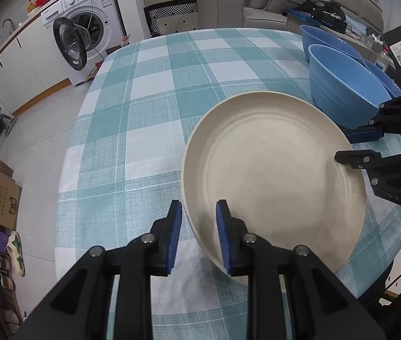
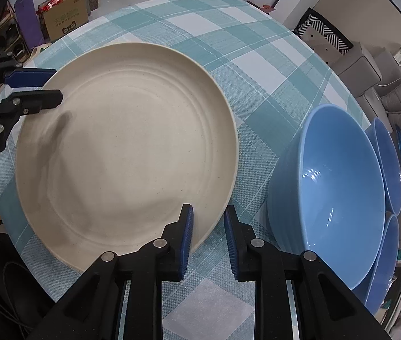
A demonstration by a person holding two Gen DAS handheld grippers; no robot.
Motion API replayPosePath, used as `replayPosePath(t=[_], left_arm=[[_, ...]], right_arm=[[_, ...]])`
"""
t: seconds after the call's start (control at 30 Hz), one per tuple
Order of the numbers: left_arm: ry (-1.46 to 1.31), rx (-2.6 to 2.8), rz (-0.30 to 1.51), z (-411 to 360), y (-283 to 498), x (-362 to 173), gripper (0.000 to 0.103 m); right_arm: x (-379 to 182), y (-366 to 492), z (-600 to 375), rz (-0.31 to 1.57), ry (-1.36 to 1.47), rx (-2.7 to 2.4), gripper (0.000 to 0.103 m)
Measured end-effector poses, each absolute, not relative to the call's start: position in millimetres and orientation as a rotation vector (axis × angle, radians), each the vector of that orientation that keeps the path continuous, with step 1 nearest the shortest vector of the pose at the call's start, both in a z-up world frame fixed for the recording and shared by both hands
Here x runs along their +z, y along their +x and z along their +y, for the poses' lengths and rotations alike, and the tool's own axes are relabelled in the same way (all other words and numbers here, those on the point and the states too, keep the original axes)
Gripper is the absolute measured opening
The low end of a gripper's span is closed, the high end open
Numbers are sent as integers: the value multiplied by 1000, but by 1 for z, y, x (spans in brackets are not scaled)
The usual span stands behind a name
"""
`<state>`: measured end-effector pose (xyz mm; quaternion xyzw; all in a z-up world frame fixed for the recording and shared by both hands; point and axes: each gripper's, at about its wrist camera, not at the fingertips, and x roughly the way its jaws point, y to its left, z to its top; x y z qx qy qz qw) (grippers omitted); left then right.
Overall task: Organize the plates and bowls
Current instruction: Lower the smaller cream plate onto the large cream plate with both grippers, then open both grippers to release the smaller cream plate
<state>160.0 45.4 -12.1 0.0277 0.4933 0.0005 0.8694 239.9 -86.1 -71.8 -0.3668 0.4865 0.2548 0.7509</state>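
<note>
A large cream plate (image 1: 271, 170) (image 2: 126, 147) lies flat on the teal-checked tablecloth (image 1: 157, 99) (image 2: 228, 42). My left gripper (image 1: 198, 204) (image 2: 58, 85) straddles the plate's rim on one side. One pad is over the plate and the other is outside it, with a gap on both sides, so it is open. My right gripper (image 2: 209, 208) (image 1: 343, 146) straddles the opposite rim the same way and is open too. Blue bowls (image 1: 342, 85) (image 2: 339, 187) stand close beside the plate. The nearest one is nested on others, with more behind it.
The round table's edge curves close behind the plate and bowls. A washing machine (image 1: 81, 34) with its door open stands beyond the table, and a grey sofa (image 1: 271, 0) is beside it. Cardboard boxes (image 2: 64, 19) sit on the floor.
</note>
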Motion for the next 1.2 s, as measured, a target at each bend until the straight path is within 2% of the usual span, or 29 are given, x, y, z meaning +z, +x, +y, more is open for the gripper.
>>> replayPosePath(t=[0.3, 0.5, 0.77, 0.9, 1.07, 1.2], left_arm=[[67, 7, 1045, 46, 165, -19, 25], [85, 6, 1037, 43, 166, -20, 26], [72, 14, 1034, 47, 166, -19, 31], [54, -6, 1008, 46, 164, -13, 46], [49, -30, 989, 42, 164, -6, 47], [36, -39, 969, 42, 163, 0, 52]], right_arm=[[-73, 237, -85, 1052, -824, 562, 22], [-74, 234, -85, 1046, -833, 571, 26], [-70, 228, -88, 1032, -767, 630, 48], [-67, 226, -90, 1018, -742, 636, 58], [-62, 224, -91, 1000, -705, 647, 66], [-57, 222, -93, 981, -671, 659, 77]])
